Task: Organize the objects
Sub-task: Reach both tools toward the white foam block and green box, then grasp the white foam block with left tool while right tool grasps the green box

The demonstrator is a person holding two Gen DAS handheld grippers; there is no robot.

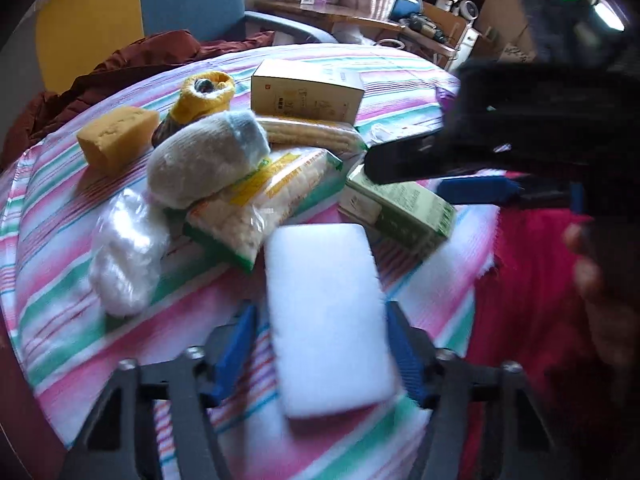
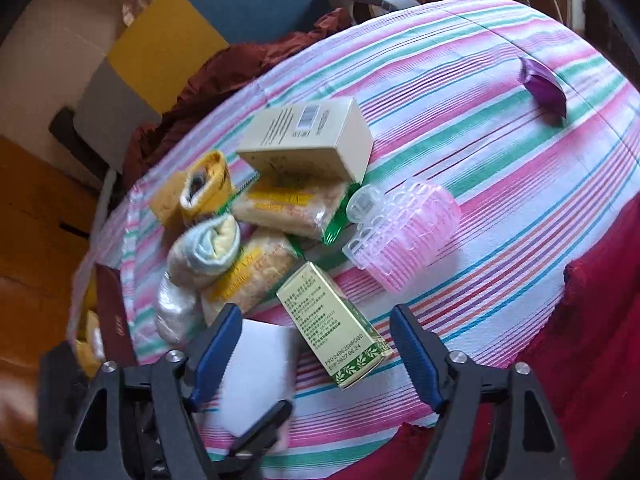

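Observation:
A white sponge block [image 1: 328, 320] lies on the striped cloth [image 1: 64, 216] between the open fingers of my left gripper [image 1: 320, 344]; the pads stand beside it with small gaps. It also shows in the right wrist view [image 2: 260, 372]. My right gripper [image 2: 316, 354] is open above a green box [image 2: 336, 328], which also shows in the left wrist view [image 1: 400, 212]. Behind lie two corn packets [image 1: 260, 200], rolled socks [image 1: 208, 156], a yellow sponge [image 1: 116, 136], a beige box [image 1: 308, 90] and a white bag [image 1: 128, 248].
A pink and clear plastic piece [image 2: 400, 232] lies right of the pile. A purple object [image 2: 544, 88] lies far right on the cloth. A dark red booklet [image 2: 114, 312] stands at the left edge. Red fabric [image 2: 580, 340] hangs at the near right. A chair [image 1: 192, 0] stands behind.

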